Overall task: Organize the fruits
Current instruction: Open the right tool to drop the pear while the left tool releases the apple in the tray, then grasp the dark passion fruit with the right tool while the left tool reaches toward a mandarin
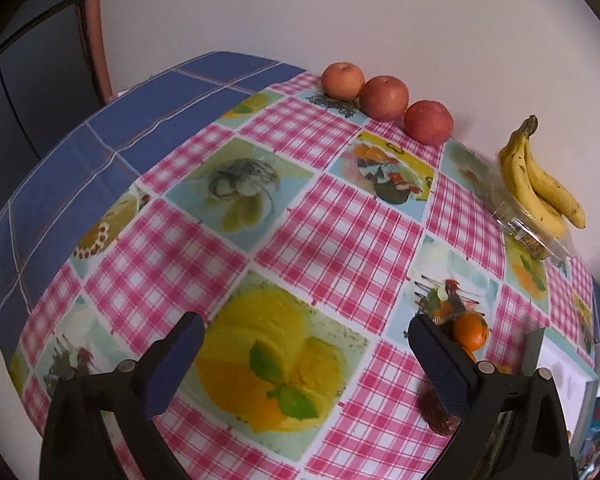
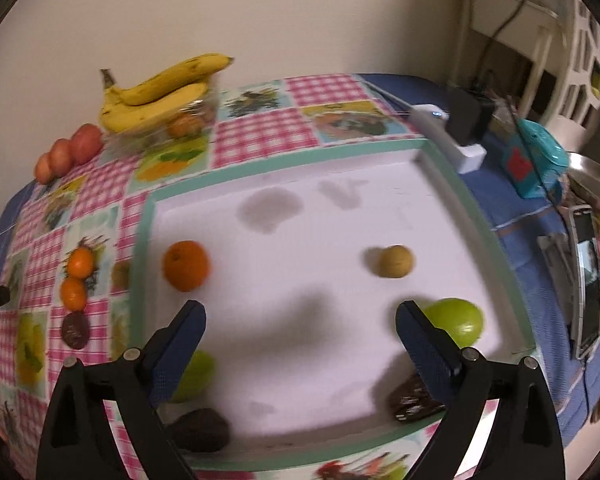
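My left gripper [image 1: 306, 354] is open and empty above the patterned tablecloth [image 1: 292, 224]. Three red apples [image 1: 386, 97] line the far wall, with bananas [image 1: 540, 184] on a clear plastic box to their right. A small orange [image 1: 470, 330] and a dark fruit [image 1: 438, 412] lie by its right finger. My right gripper [image 2: 300, 336] is open and empty above the white tray [image 2: 300, 360]. In the tray lie an orange [image 2: 186, 265], a brownish fruit [image 2: 396, 261], two green fruits [image 2: 460, 319] and two dark fruits [image 2: 202, 430].
Left of the tray rim [image 2: 142, 264] two small oranges [image 2: 76, 278] and a dark fruit [image 2: 75, 330] lie on the cloth. A white device [image 2: 456, 140], a teal box [image 2: 536, 160] and a phone [image 2: 586, 276] crowd the right edge. The wall runs behind the table.
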Demonstrator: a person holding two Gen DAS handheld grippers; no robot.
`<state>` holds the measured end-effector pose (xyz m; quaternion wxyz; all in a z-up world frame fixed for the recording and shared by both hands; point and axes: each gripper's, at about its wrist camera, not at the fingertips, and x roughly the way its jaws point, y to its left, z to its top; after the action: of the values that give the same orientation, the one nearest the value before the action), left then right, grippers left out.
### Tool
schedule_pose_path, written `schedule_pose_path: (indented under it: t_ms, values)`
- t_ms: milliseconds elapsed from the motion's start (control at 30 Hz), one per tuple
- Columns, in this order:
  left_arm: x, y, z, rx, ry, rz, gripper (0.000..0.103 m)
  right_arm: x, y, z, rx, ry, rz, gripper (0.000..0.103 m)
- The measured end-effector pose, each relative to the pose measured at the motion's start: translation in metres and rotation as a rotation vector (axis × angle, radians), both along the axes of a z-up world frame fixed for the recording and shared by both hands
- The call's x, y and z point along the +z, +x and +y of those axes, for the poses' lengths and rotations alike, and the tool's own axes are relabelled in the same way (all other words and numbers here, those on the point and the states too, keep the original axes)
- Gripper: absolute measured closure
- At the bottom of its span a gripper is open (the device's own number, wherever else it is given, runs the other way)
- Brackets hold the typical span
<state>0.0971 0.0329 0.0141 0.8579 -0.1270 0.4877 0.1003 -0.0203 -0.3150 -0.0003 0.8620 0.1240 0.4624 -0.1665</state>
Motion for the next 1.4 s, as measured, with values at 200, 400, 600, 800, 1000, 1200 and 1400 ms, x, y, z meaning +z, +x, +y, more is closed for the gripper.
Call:
schedule_pose_path:
  t_ms: [200,400,600,800,1000,1200,1400]
  values:
    - [-0.002,0.012,0.009,-0.065,0.019,0.008,0.000,0.001,0.012,0.021,0.079,0.066,-0.013,0.007]
    - [0.002,0.016,0.020,-0.096,0.030,-0.007,0.000,0.010,0.025,0.052,0.139,0.082,-0.038,0.007]
    - [-0.007,0.022,0.025,-0.120,0.021,0.037,0.000,0.020,0.044,0.090,0.216,0.093,-0.063,0.007]
    - [-0.029,0.028,0.030,-0.100,-0.011,0.092,0.000,0.013,0.060,0.130,0.313,0.063,-0.028,0.016]
    - [-0.039,0.033,0.034,-0.074,-0.024,0.113,0.000,-0.010,0.074,0.151,0.364,0.088,0.037,0.037]
    - [-0.039,0.035,0.028,-0.085,-0.051,0.119,0.000,-0.033,0.082,0.164,0.412,0.133,0.108,0.044]
    - [-0.041,0.037,0.017,-0.111,-0.075,0.128,0.000,-0.041,0.084,0.167,0.428,0.154,0.130,0.059]
